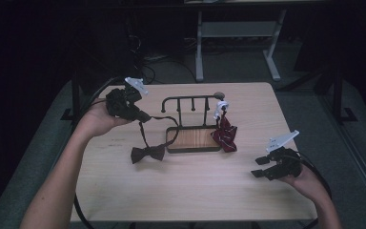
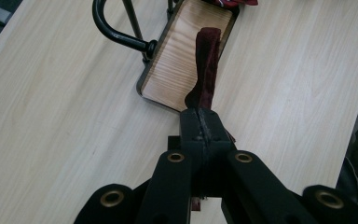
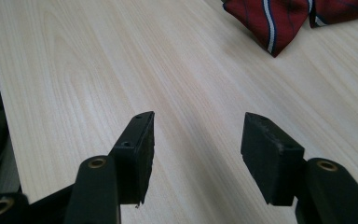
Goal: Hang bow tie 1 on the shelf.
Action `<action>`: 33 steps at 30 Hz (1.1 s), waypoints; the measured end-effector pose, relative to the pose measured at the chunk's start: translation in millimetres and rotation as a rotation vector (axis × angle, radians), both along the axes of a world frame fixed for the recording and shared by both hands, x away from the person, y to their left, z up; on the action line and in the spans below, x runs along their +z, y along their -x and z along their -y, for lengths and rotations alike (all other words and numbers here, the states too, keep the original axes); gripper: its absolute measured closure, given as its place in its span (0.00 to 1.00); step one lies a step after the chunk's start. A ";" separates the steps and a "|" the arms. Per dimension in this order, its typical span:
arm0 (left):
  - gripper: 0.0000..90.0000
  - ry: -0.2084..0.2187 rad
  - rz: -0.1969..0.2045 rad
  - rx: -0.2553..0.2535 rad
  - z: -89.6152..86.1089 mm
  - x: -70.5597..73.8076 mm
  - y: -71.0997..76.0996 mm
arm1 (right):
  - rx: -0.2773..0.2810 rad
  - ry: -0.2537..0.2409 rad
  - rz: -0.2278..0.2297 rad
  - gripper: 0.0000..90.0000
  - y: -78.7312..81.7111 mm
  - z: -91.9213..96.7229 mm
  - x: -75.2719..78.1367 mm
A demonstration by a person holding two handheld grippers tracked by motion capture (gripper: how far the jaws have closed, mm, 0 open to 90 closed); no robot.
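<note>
Dark-red bow tie strap pinched in left gripper jaws; right gripper jaws apart, empty.

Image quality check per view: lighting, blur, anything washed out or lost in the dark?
High view: dim, surroundings nearly black, table evenly lit, bow tie reads as a dark shape. Left gripper view: bright and sharp on the strap and wooden tray; the left gripper close up is featureless black. Right gripper view: slightly soft, no glare; striped tie colours clear.
</note>
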State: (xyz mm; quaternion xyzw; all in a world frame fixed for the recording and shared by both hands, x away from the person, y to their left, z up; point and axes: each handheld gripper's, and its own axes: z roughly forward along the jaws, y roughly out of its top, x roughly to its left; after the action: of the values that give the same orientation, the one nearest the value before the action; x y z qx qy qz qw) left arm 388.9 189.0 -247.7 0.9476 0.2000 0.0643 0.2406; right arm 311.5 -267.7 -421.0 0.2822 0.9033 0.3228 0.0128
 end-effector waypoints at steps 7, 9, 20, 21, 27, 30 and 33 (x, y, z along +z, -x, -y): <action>1.00 -0.010 0.008 0.017 3.2 6.1 -6.4 | 0.004 -0.001 0.011 0.49 -0.2 0.6 1.5; 1.00 -0.016 0.008 0.021 3.2 8.2 -8.8 | 0.004 -0.001 0.010 0.49 -0.1 0.9 1.5; 1.00 -0.027 0.005 0.057 -0.3 10.4 -21.0 | 0.007 -0.007 0.011 0.49 0.3 -0.1 1.7; 1.00 -0.027 0.001 0.062 -0.5 9.9 -22.1 | 0.007 -0.006 0.011 0.49 0.3 -0.3 1.7; 1.00 -0.036 -0.010 0.085 -2.6 6.7 -29.5 | 0.008 -0.006 0.012 0.49 0.3 -0.2 1.7; 1.00 -0.042 -0.010 0.098 -3.4 5.3 -32.8 | 0.008 -0.006 0.013 0.49 0.1 0.4 1.7; 1.00 -0.050 -0.014 0.107 -3.0 4.0 -35.7 | 0.009 -0.005 0.013 0.49 0.2 0.1 2.0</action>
State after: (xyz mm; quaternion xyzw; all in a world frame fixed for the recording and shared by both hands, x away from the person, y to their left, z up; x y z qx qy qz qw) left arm 424.5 192.1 -243.7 0.9418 0.2502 0.0753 0.2116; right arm 311.4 -267.8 -419.0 0.2763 0.9036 0.3270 0.0165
